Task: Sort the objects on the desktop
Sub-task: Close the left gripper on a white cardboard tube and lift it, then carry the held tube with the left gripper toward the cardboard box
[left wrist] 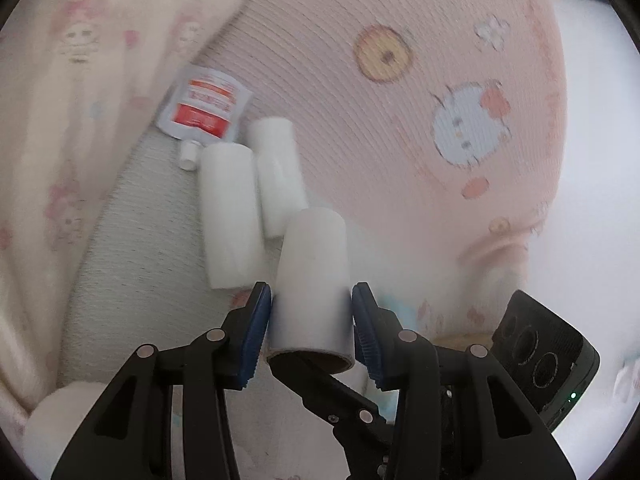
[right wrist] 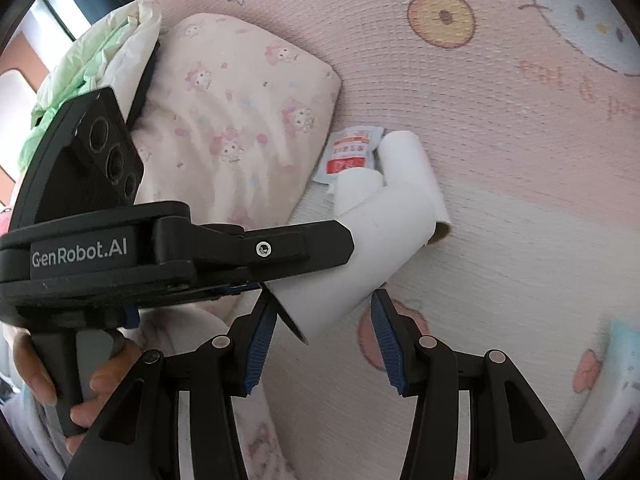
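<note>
Left wrist view: left gripper pinches a white paper roll with a brown cardboard core, its blue pads pressed on both sides.
Two more white rolls lie just beyond on the pink cartoon-print mat, beside a red-and-white spouted pouch with unreadable print. The right gripper stands spread, holding nothing, just below the held roll. The left gripper's side reads "GenRobot.AI".
</note>
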{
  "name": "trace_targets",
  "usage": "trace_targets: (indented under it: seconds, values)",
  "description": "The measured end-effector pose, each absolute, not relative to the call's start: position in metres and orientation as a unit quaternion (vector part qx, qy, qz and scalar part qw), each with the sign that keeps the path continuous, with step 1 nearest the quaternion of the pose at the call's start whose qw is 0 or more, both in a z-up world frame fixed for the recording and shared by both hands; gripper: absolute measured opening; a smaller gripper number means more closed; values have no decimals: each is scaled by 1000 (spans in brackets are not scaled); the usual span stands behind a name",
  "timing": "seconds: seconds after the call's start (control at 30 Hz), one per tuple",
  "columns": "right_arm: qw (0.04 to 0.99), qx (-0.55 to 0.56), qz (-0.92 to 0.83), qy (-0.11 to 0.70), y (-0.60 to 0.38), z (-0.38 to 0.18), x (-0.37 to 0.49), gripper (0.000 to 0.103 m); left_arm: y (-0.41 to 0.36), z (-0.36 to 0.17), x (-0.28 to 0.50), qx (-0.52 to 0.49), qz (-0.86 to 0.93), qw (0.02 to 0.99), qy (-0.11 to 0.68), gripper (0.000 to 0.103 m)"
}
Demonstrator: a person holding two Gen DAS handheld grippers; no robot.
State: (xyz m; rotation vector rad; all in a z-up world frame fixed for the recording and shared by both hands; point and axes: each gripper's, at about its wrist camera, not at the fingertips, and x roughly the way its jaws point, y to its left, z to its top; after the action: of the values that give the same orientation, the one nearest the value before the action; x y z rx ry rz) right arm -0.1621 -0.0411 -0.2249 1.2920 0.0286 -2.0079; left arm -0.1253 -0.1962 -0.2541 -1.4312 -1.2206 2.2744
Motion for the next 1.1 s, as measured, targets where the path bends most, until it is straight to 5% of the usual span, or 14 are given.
trace_targets:
  seconds: [0.9, 1.1]
  values:
    - [297, 563, -771, 29, 58, -264, -96, 46, -71, -291, -92, -610, 712, 161, -310, 46]
    - [284, 572, -768, -34, 81, -262, -95, 47, -66, -293, -93, -620, 698, 192, -302, 57]
